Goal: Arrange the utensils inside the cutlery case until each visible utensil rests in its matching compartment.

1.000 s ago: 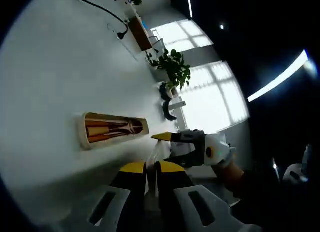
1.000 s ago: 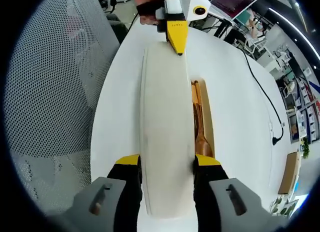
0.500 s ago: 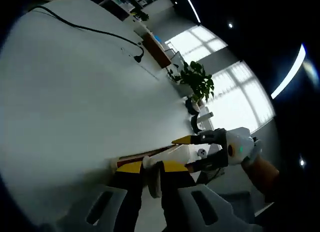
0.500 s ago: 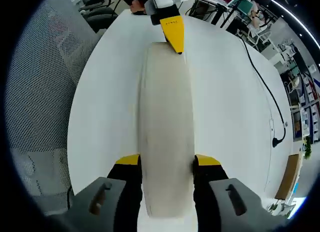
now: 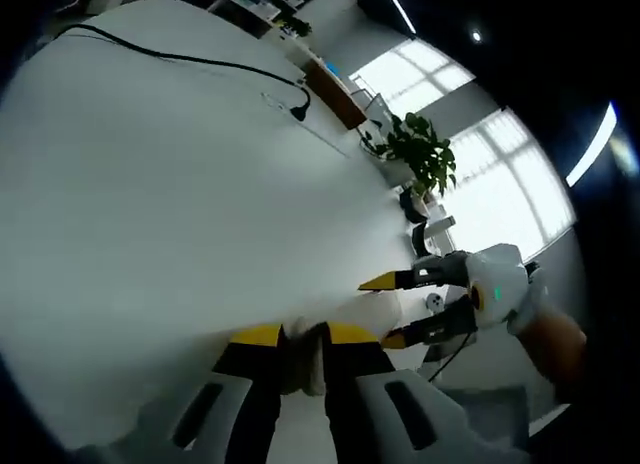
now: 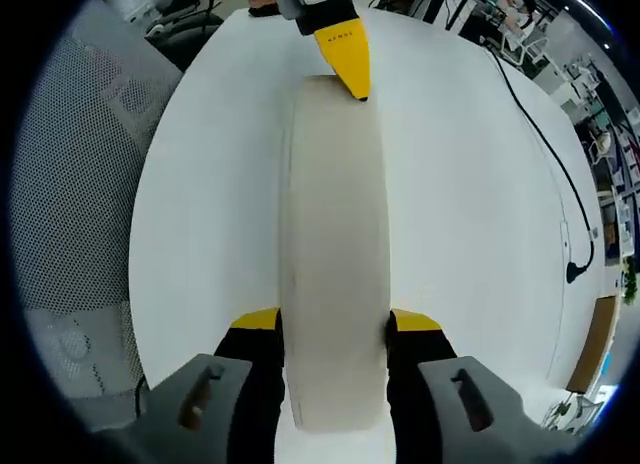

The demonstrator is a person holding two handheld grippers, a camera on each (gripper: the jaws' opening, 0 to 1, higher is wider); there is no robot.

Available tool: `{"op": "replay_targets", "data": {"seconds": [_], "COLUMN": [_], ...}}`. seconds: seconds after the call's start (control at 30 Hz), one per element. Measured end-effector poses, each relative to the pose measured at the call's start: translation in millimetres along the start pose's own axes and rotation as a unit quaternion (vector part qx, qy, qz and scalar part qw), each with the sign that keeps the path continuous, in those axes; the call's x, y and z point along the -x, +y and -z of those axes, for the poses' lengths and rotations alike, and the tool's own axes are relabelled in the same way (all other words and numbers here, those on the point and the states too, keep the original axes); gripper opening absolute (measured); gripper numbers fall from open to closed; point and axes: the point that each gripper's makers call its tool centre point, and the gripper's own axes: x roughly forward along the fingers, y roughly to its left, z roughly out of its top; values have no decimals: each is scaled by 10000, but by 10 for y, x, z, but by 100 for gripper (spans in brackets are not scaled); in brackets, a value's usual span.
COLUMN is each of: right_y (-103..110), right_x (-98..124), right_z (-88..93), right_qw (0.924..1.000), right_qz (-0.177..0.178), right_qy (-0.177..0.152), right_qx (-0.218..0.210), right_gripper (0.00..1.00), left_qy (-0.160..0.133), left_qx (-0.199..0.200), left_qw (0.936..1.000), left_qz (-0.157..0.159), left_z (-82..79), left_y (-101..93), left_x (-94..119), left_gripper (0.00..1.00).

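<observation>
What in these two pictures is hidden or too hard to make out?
- Right gripper view: the lid held by the right gripper covers whatever lies under it.
- Left gripper view: the left gripper blocks most of the lid's near end.
- Right gripper view: the cable runs to a plug too small to read.

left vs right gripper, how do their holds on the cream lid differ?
1. Spread: the right gripper has its fingers wide apart, spanning the cream lid across its width; the left gripper has its fingers nearly together, pinching a thin edge.
2. Place: the right gripper holds one end of the lid, the left gripper the opposite end.
Shared: both have yellow-tipped fingers and grip the same lid over the white table.
</observation>
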Motion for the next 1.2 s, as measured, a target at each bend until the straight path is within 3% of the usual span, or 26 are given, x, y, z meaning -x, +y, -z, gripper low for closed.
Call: {"op": "replay_targets", "data": {"seconds": [0.13,0.4,0.83,1.2], "right_y": [9,14,30,29], "right_x": [-38,-74,-84,-116], "right_z": [7,55,12,57], "right_qw": [9999,9992,9992,9986], "right_qz": [-28,-65,-294,-356], "right_qy": [118,316,246,385], "right_qx": [105,216,55,87], "right_gripper": [38,38,38,38], "left_qy": [199,295,268,450], "left_qx": [-249,-789,-549,-770], "left_qw": [9991,9949,9972,9945], "left_qz": [-271,-556,-429,-554], "left_z": [67,95,100,189], "left_y": [79,159,184,189], "left_x": [-19,-50,-59,-103], "left_gripper": [15,14,22,24]}}
